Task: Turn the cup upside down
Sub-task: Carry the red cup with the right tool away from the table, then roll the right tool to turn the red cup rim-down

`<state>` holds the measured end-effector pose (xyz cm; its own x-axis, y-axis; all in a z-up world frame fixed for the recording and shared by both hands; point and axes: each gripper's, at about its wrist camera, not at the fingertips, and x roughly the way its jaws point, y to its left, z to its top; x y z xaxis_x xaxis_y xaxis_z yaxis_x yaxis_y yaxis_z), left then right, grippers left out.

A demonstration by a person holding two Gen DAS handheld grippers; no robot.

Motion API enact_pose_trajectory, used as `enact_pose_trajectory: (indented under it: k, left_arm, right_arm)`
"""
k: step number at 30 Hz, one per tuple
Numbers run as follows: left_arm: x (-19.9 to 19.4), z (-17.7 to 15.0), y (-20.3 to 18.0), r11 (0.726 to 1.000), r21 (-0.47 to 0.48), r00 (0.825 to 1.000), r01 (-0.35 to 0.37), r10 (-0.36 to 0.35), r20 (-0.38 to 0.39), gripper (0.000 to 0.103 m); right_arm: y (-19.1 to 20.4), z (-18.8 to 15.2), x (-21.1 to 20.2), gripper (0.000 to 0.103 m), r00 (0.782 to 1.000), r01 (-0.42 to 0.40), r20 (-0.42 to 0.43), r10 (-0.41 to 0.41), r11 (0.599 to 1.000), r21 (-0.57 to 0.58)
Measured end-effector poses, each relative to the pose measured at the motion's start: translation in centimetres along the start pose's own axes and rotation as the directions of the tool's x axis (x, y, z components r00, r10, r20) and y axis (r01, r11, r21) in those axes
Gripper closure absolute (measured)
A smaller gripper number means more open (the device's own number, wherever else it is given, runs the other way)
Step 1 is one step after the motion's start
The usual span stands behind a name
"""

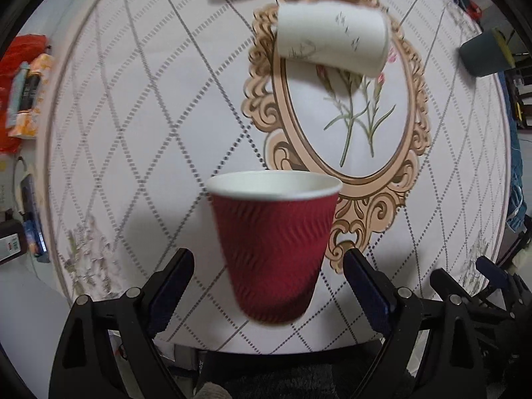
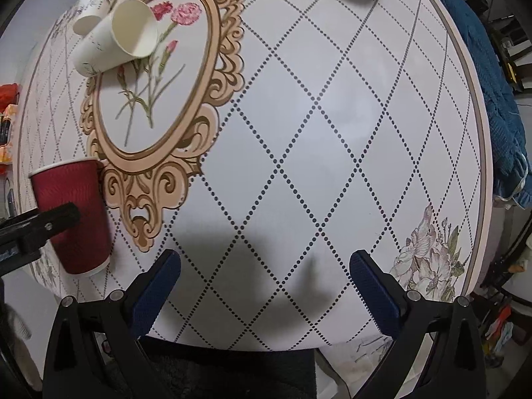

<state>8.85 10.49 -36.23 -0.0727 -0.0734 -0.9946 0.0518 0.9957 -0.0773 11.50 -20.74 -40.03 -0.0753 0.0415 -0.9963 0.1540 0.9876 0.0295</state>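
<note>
A dark red ribbed paper cup [image 1: 272,246] stands upright, mouth up, on the round table near its front edge. My left gripper [image 1: 269,259] is open, its jaws on either side of the cup's lower half, not touching it. In the right wrist view the red cup [image 2: 74,212] stands at the far left with a left gripper finger [image 2: 43,222] in front of it. My right gripper [image 2: 266,261] is open and empty over bare table to the cup's right.
White paper cups [image 1: 332,43] [image 2: 113,40] lie on their sides at the far side of the oval flower print [image 2: 156,76]. A dark teal container [image 1: 485,55] stands far right. Packets [image 1: 26,96] sit beyond the left table edge. Blue cloth [image 2: 498,106] hangs at the right.
</note>
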Motion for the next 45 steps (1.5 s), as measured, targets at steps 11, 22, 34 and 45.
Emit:
enact_pose_trajectory:
  k: [11, 22, 34, 45]
  left_arm:
    - [-5.9, -5.3, 5.1, 0.997, -0.070, 0.988, -0.032, 0.043, 0.151, 0.011]
    - [-4.3, -9.7, 12.3, 0.981, -0.189, 0.986, -0.043, 0.073, 0.153, 0.011]
    - [-0.7, -11.7, 16.7, 0.939, -0.341, 0.990, -0.050, 0.091, 0.107, 0.011]
    - [1.3, -11.6, 16.7, 0.900, -0.429, 0.989, -0.074, 0.121, 0.082, 0.011]
  right_arm:
    - [3.2, -2.0, -4.9, 0.000, 0.996, -0.017, 0.087, 0.022, 0.998, -0.059]
    - [10.3, -5.7, -5.7, 0.000, 0.992, -0.029, 0.115, 0.048, 0.987, -0.157]
    - [19.0, -5.4, -8.1, 0.000, 0.973, 0.190, 0.220, -0.063, 0.759, -0.623]
    - [24.8, -12.8, -4.6, 0.000, 0.794, 0.525, 0.606, -0.049, -0.449, -0.723]
